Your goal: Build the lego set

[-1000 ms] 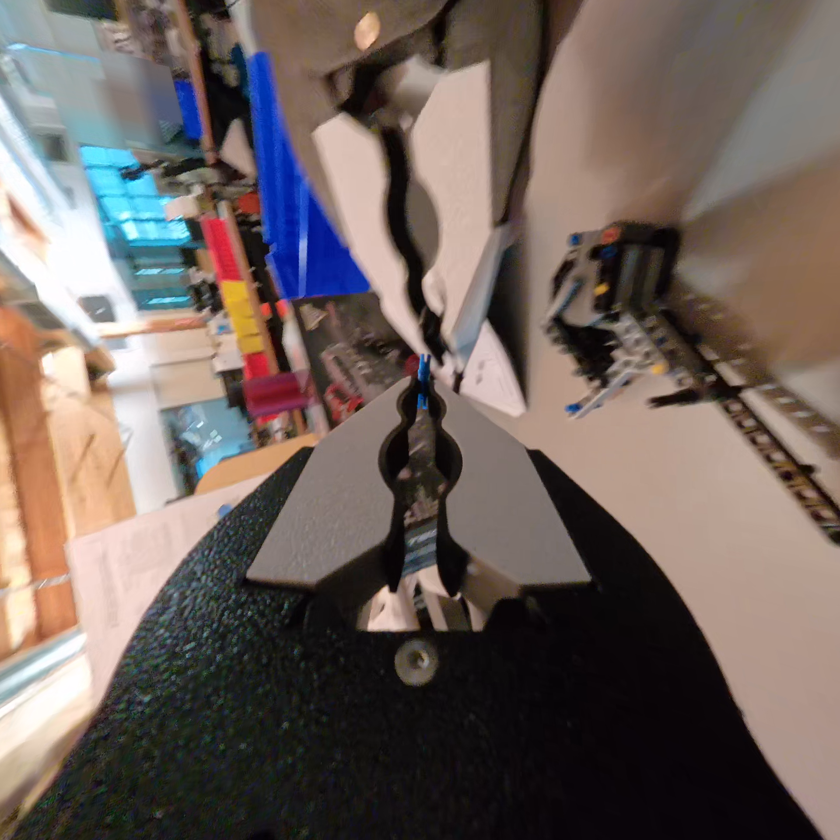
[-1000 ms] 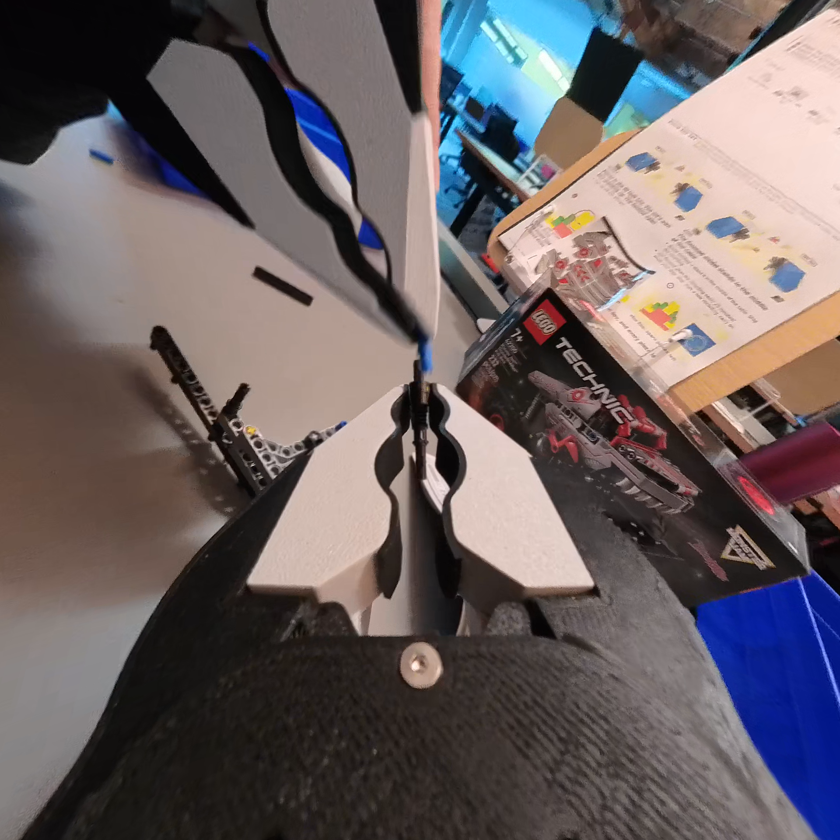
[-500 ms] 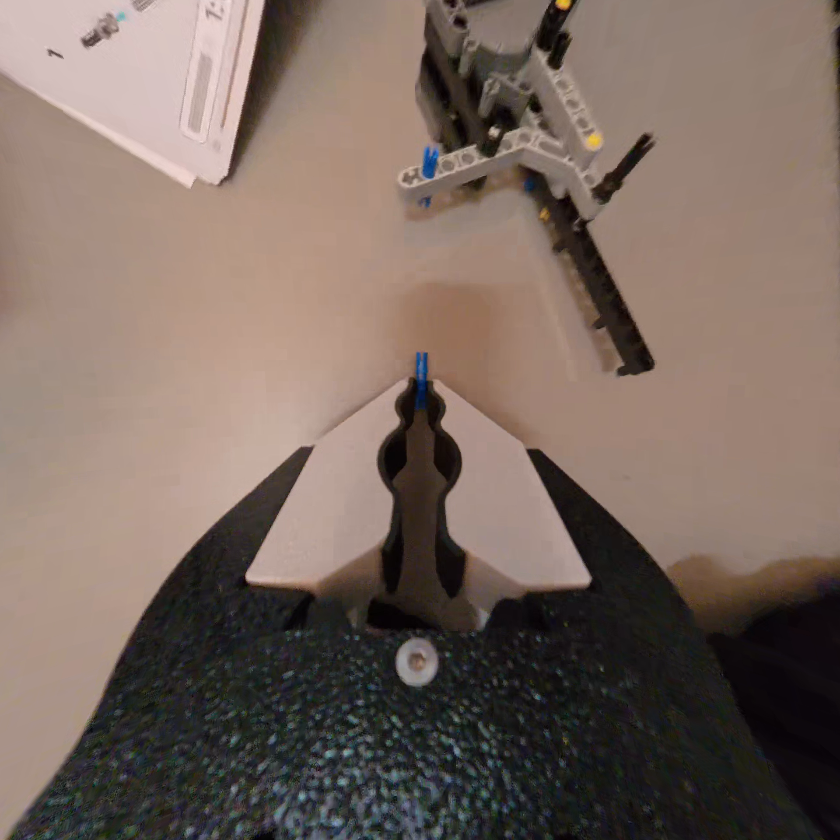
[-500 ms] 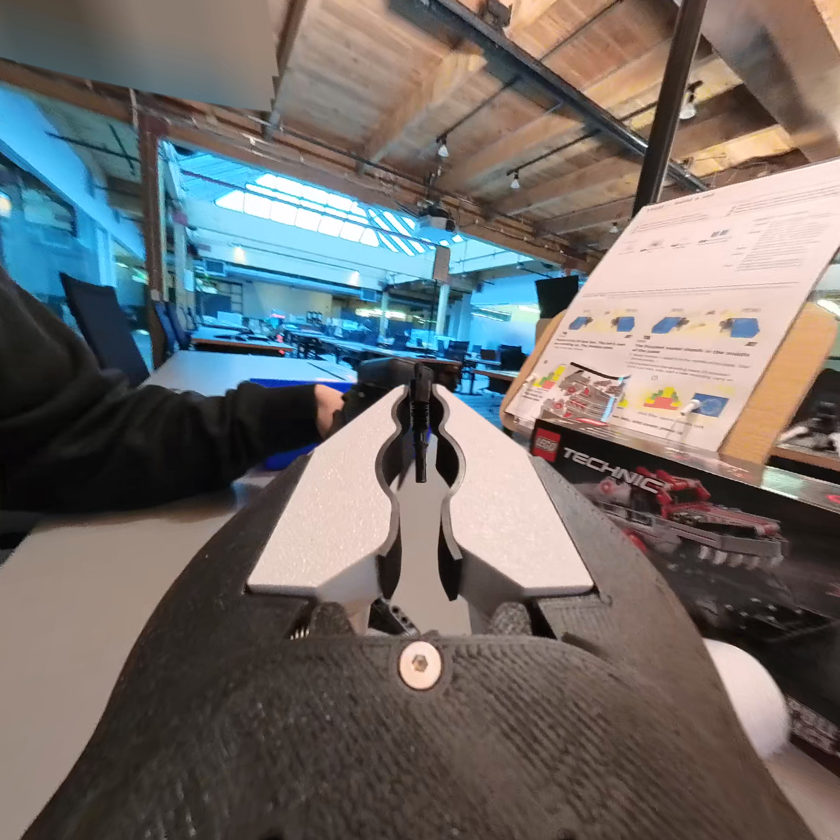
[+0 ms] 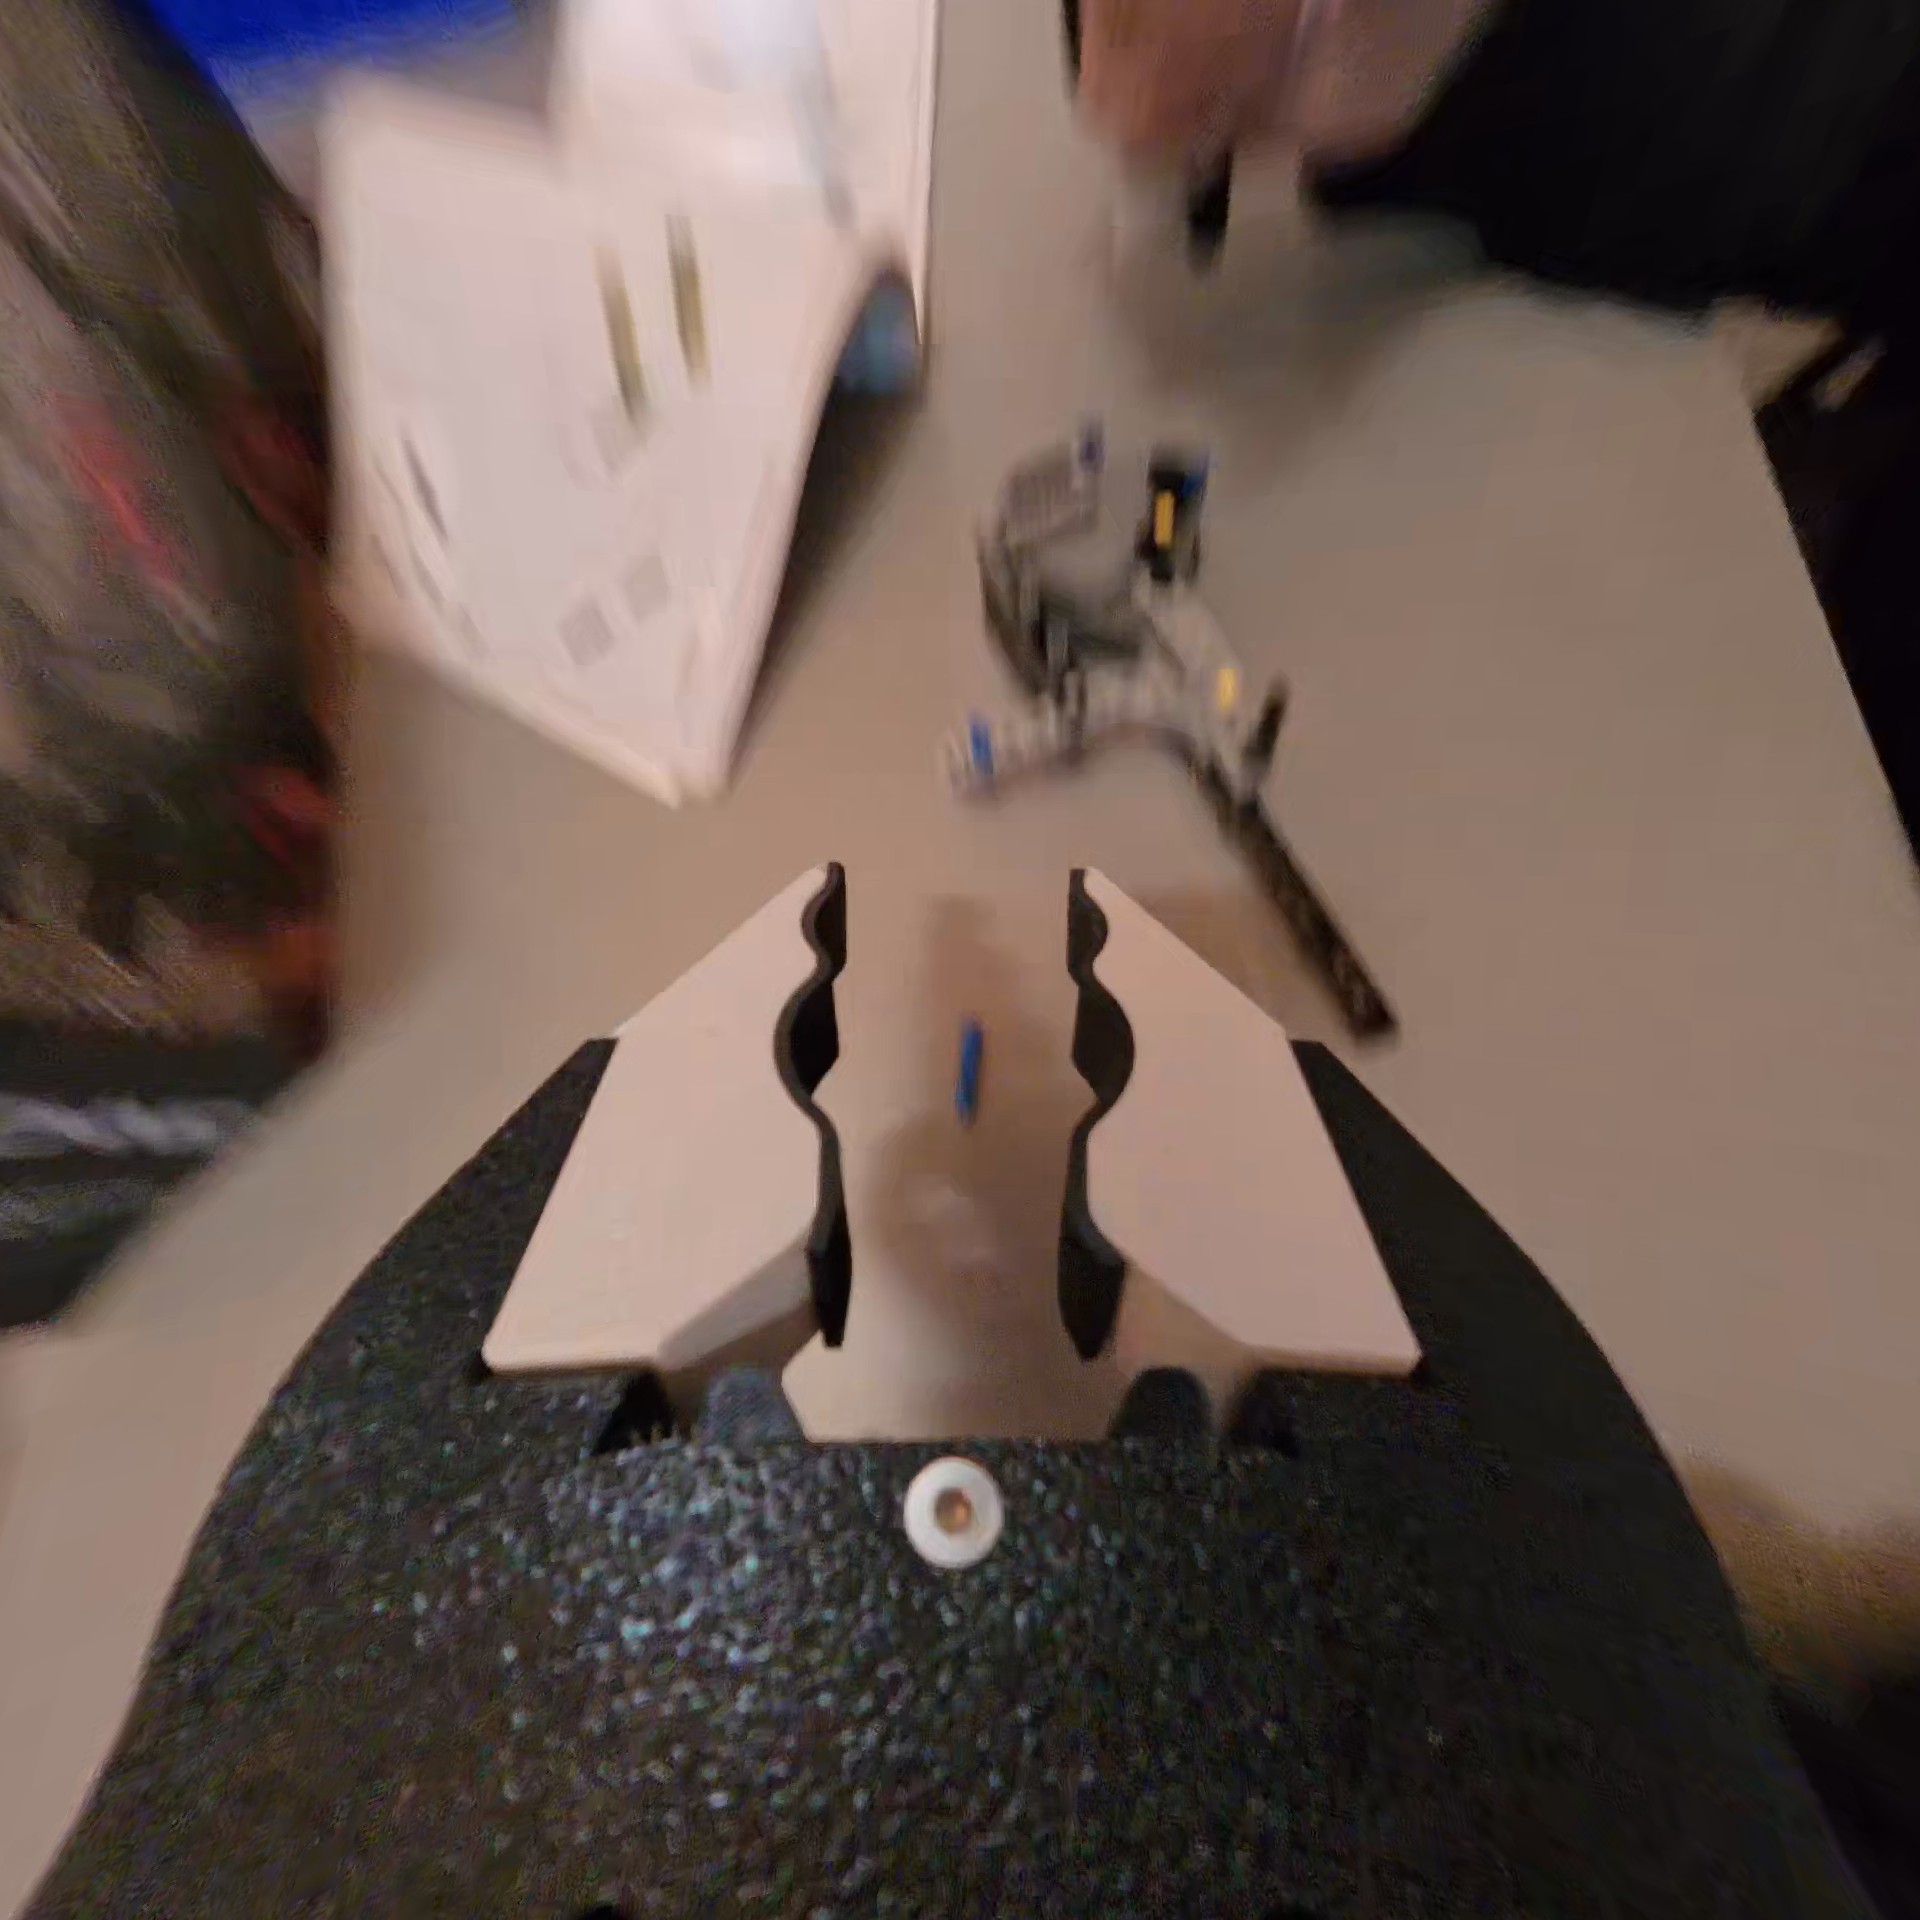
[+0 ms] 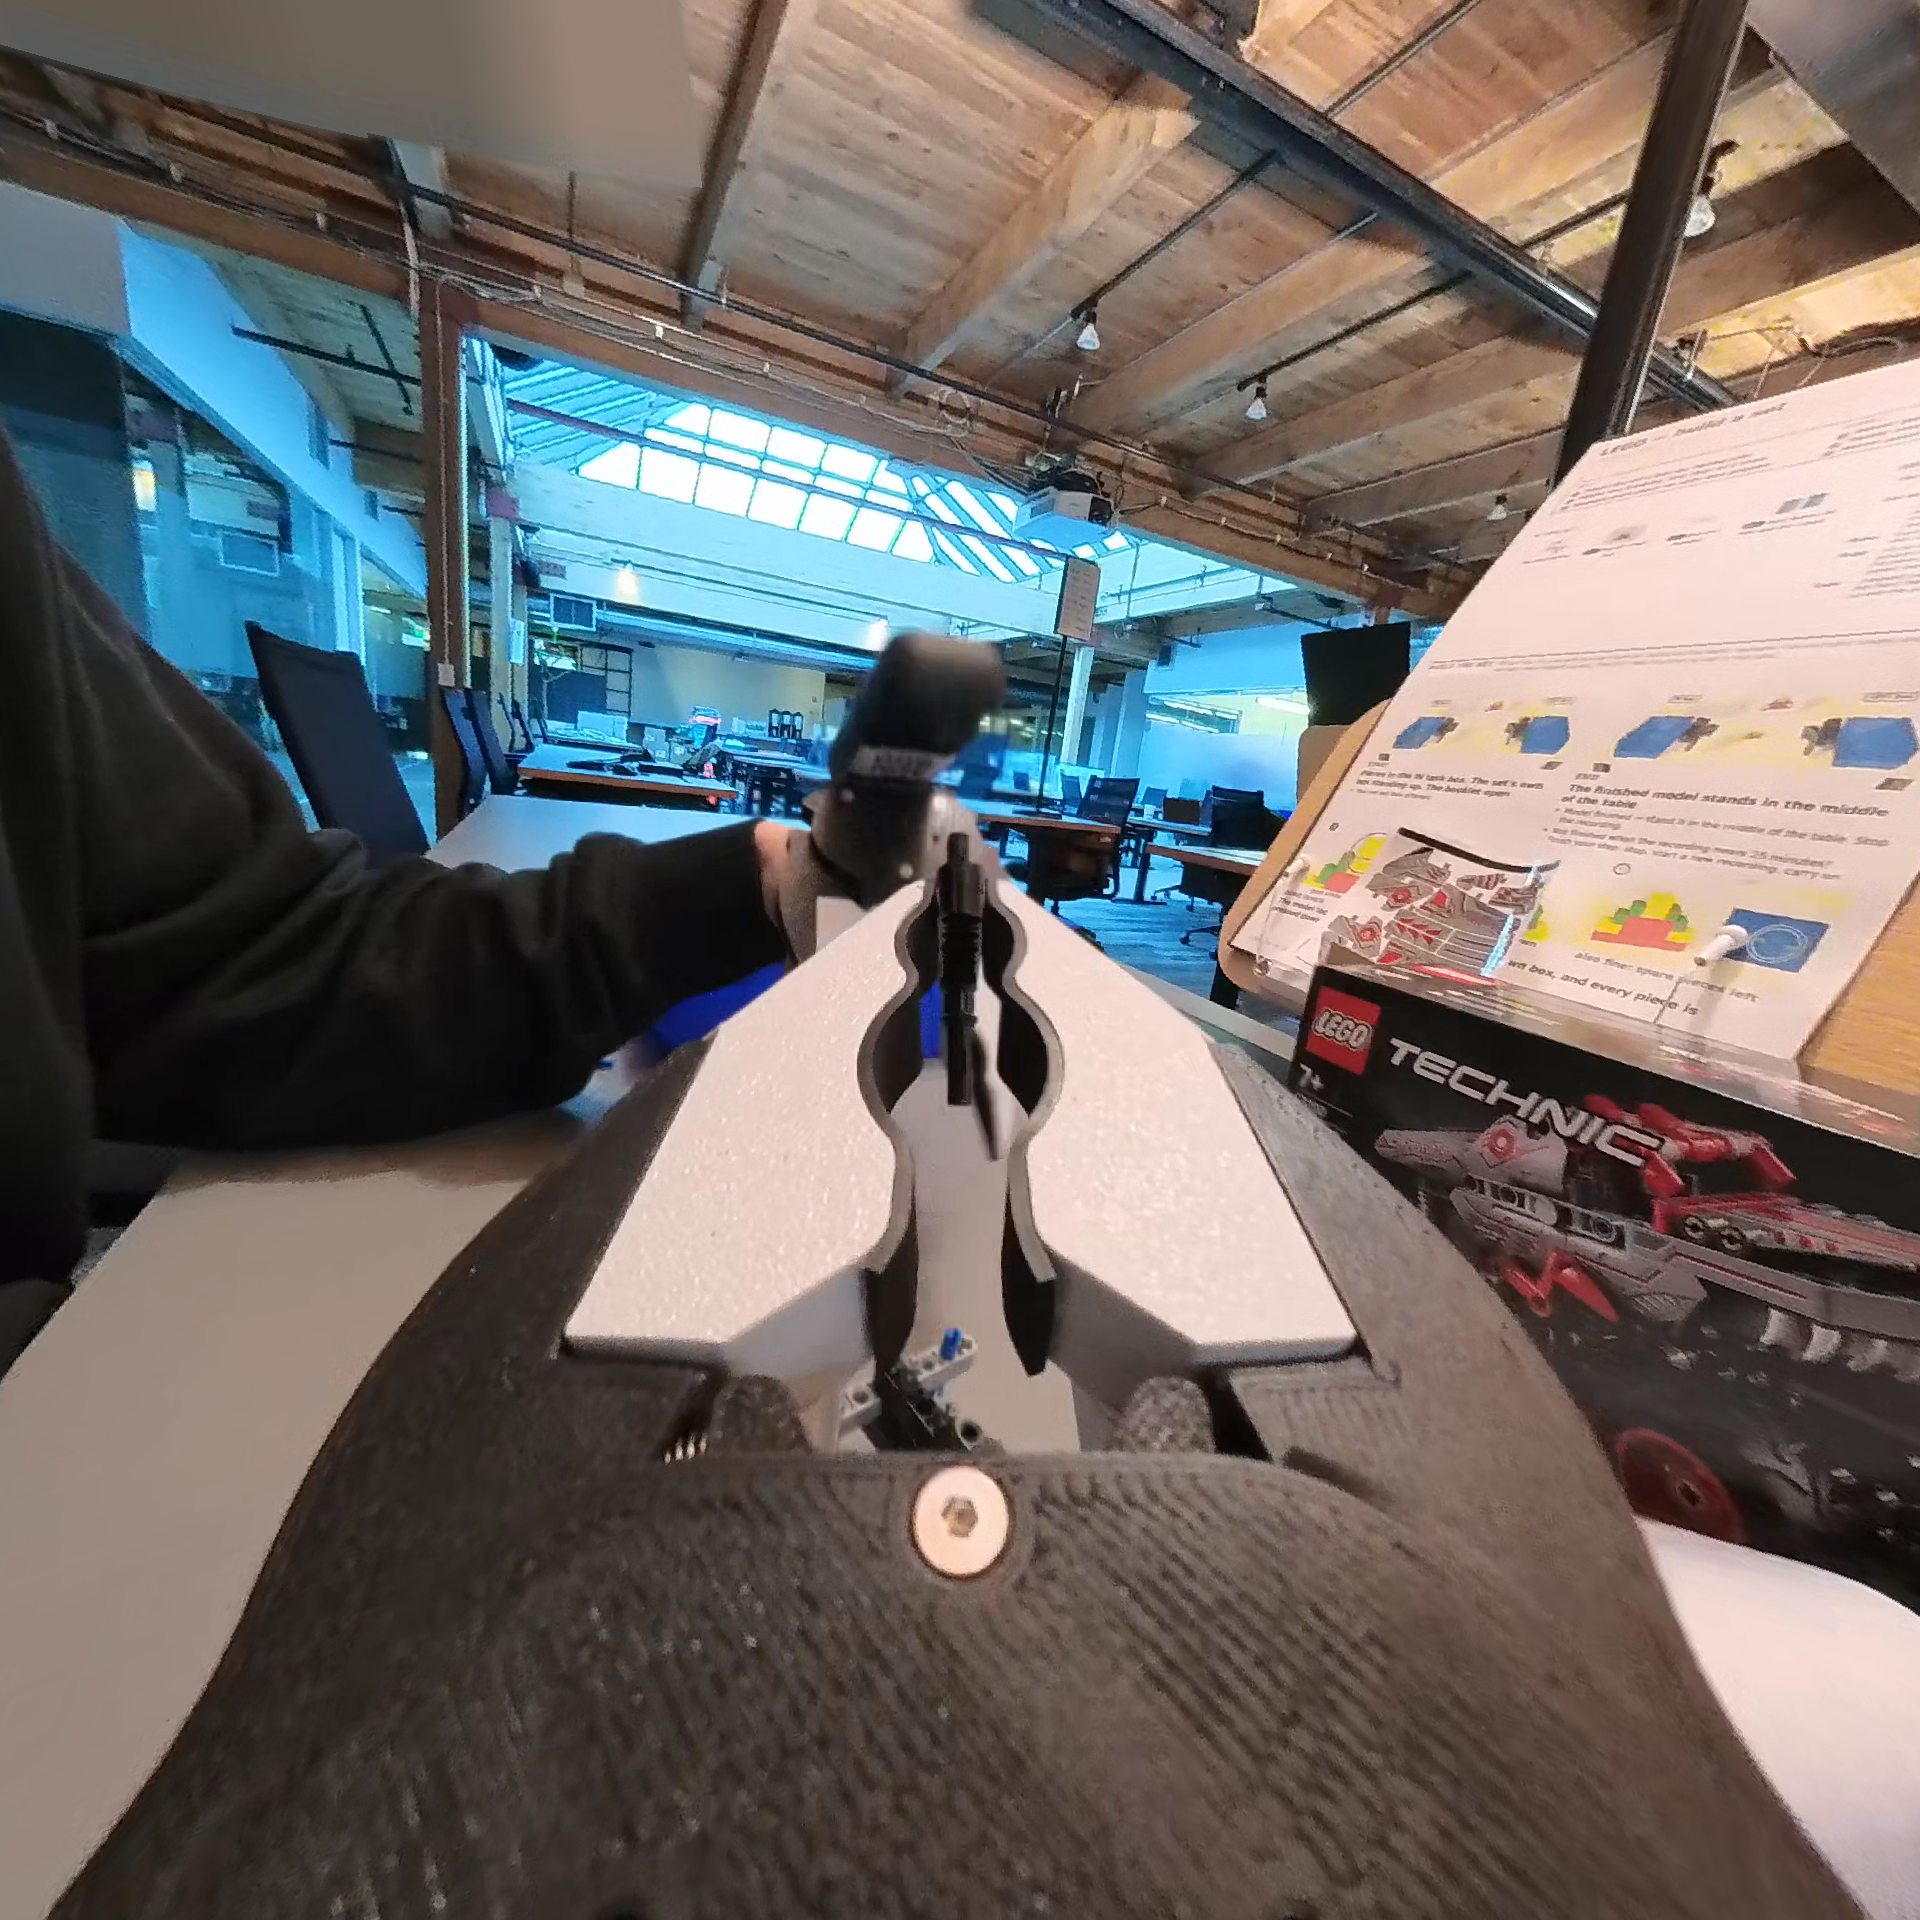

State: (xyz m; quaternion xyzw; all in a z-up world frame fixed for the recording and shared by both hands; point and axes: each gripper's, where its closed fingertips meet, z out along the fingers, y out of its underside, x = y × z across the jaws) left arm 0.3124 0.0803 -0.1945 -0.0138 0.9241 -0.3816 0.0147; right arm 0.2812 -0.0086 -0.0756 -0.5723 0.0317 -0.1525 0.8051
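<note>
Half a second ago the left gripper (image 5: pixel 956 883) pinched a small blue pin (image 5: pixel 968 1068); now its jaws stand wide apart and the pin shows between them over the grey table (image 5: pixel 1558 831), though blur hides whether it rests there. Open tabletop lies ahead, with the partly built lego model (image 5: pixel 1122 623) beyond and a white instruction booklet (image 5: pixel 623 416) to its left, both smeared. The right gripper (image 6: pixel 957 894) is clamped on a black axle piece (image 6: pixel 958 966), raised above the table beside the set's box (image 6: pixel 1610 1195).

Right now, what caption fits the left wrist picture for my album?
Open left gripper above a small blue pin, with the half-built model beyond.
</note>
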